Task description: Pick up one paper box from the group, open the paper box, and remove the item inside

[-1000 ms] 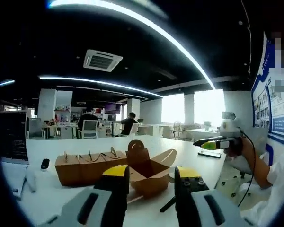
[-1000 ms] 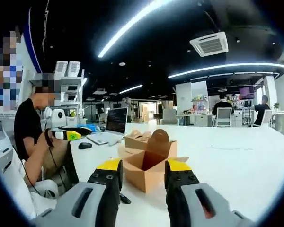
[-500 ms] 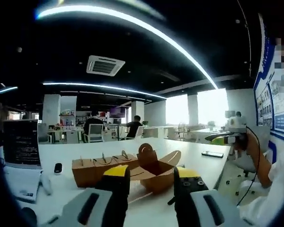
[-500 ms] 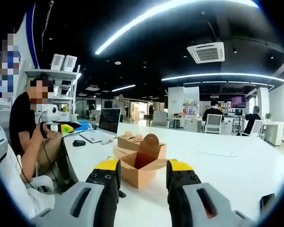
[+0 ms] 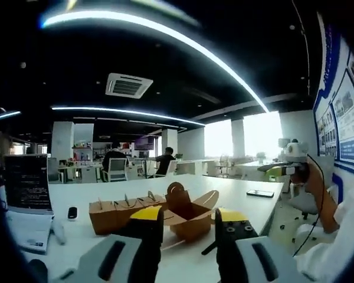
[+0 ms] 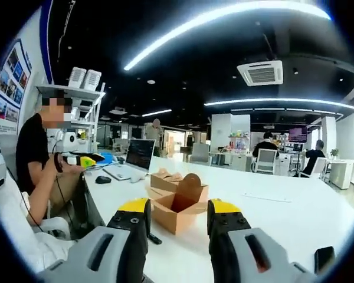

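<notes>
On the white table (image 5: 248, 203) at the lower centre of the left gripper view sits an open paper box (image 5: 189, 211), flaps spread and round-tabbed lid standing up, just right of a row of closed paper boxes (image 5: 121, 210) that it appears to touch. The left gripper (image 5: 187, 219) rises from the bottom edge with its yellow-tipped jaws spread, holding nothing, the open box seen between them. A dark slim object (image 5: 209, 248) lies on the table by the right jaw; what it is I cannot make out. A laptop (image 5: 25, 183) and a mouse (image 5: 72, 211) sit at the left, a phone (image 5: 260, 193) at the right.

In the right gripper view the right gripper (image 6: 177, 211) is likewise spread and empty, framing the open paper box (image 6: 178, 207) at centre, closed boxes (image 6: 165, 178) behind it. A seated person (image 6: 38, 162) at the left holds a green-tipped device (image 6: 82, 160).
</notes>
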Demonstrator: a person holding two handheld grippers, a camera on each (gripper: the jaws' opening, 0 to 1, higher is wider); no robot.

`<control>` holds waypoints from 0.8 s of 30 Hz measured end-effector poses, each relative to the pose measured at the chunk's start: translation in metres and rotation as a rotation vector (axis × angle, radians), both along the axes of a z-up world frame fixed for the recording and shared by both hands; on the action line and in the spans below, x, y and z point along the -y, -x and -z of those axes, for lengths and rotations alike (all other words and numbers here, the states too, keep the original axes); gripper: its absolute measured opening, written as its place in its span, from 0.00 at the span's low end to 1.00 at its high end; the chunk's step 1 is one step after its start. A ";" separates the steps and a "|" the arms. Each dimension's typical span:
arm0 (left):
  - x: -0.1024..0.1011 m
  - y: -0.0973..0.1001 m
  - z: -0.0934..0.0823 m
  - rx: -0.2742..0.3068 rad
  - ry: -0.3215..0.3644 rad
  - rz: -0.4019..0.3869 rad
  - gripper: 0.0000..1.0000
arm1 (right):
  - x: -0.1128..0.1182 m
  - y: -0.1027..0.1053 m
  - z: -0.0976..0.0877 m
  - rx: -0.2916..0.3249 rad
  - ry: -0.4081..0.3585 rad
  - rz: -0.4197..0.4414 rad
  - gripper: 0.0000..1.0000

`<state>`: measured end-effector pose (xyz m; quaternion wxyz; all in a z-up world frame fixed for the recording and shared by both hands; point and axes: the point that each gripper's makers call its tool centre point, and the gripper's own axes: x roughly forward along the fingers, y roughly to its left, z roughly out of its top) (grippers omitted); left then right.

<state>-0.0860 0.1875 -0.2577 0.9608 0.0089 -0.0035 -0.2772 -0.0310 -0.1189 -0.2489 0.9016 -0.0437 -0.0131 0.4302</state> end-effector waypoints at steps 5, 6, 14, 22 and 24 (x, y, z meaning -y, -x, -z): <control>0.000 -0.009 0.006 -0.017 0.001 -0.001 0.37 | 0.001 -0.010 0.007 -0.024 0.001 0.013 0.39; -0.001 -0.012 0.008 -0.022 0.002 -0.003 0.37 | -0.001 -0.012 0.009 -0.032 -0.001 0.013 0.39; -0.001 -0.016 0.012 -0.035 0.004 -0.003 0.37 | -0.009 -0.017 0.019 -0.051 0.020 0.002 0.39; -0.005 -0.011 0.006 -0.016 0.017 -0.005 0.37 | -0.011 -0.009 0.016 -0.037 0.029 -0.007 0.39; -0.005 -0.011 0.005 -0.014 0.017 -0.007 0.37 | -0.011 -0.009 0.015 -0.034 0.029 -0.007 0.39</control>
